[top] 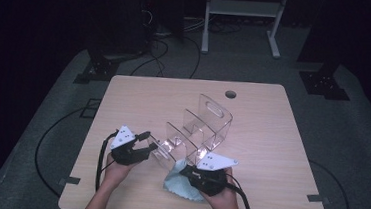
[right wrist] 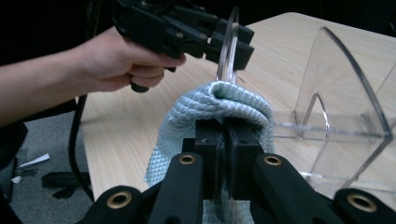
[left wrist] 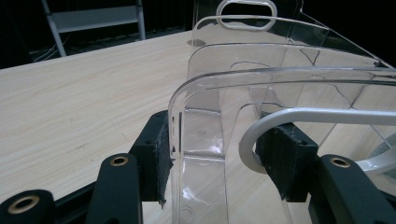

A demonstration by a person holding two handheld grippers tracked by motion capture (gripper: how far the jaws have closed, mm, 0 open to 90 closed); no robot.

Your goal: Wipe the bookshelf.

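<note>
**Clear acrylic organizer gripped, cloth pinched**

High view: the clear acrylic stepped file organizer stands mid-table, compartments empty; no legible writing.

Left gripper view: left gripper jaws narrowed onto the organizer's front wall.

Right gripper view: right gripper clamps a pale blue waffle-weave cloth — just beside that wall.

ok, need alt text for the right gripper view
The right gripper, jaws shut on a light blue waffle-weave cloth, holds it beside a clear acrylic file organiser on a wooden table. Behind it, the person's left hand holds the left gripper clamped on the organiser's end panel.
</note>
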